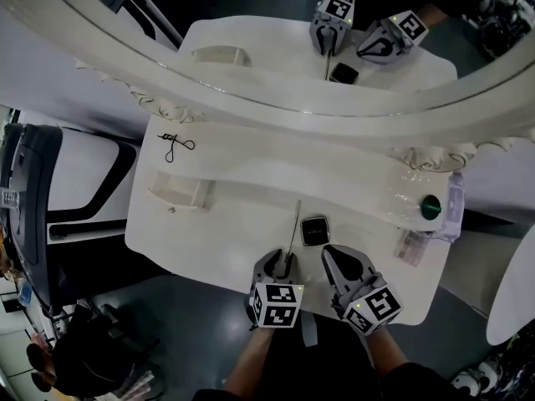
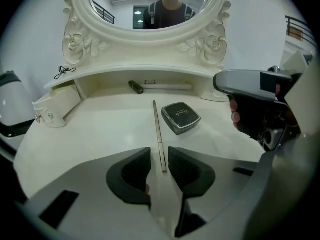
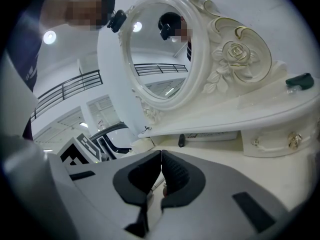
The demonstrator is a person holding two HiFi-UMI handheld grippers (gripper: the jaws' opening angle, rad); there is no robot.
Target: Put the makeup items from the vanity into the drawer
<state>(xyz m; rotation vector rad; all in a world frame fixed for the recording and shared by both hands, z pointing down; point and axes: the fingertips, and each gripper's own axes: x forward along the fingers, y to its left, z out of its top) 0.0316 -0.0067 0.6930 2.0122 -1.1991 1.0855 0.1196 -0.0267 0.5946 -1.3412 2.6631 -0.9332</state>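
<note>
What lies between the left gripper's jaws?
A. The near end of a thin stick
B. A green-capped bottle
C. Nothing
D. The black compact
A: the near end of the thin stick lies between the open jaws of the left gripper; the black compact sits apart.

Left gripper (image 2: 159,155) jaws stood apart around near end of thin beige pencil (image 2: 157,121). Dark square compact (image 2: 181,117) lay just beside it.

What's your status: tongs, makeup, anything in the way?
Left tongs open, near end of the makeup pencil between them, not yet pinched. Right tongs shut, empty. Compact lies beside the pencil, not touching.
</note>
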